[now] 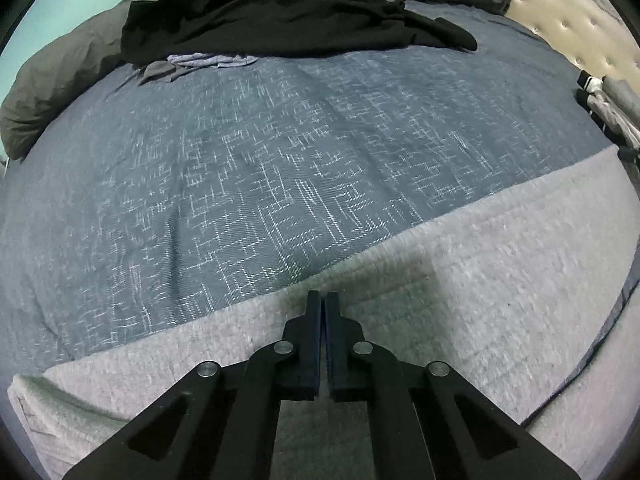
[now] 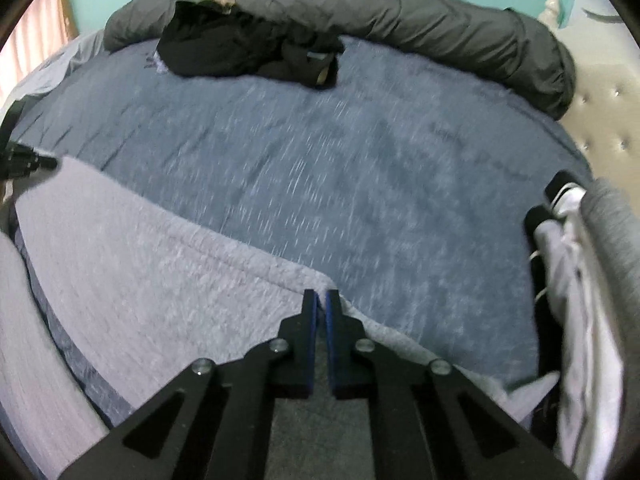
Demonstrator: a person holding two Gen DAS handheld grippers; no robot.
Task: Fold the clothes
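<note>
A light grey knit garment [image 1: 480, 280] lies flat on the blue patterned bedspread [image 1: 280, 140], its far edge running slantwise across the left wrist view. My left gripper [image 1: 323, 300] is shut right at that edge, the cloth meeting its tips. In the right wrist view the same grey garment [image 2: 140, 260] spreads to the left, and my right gripper [image 2: 322, 298] is shut on its near corner, where the cloth bunches up at the tips. The left gripper [image 2: 48, 163] shows small at the garment's far left corner.
A heap of black clothes [image 1: 260, 24] [image 2: 240, 52] lies at the back against a rolled dark grey duvet [image 2: 440, 28]. More grey and white clothes [image 2: 580, 280] are stacked at the right edge. A tufted headboard [image 2: 608, 112] stands beyond them.
</note>
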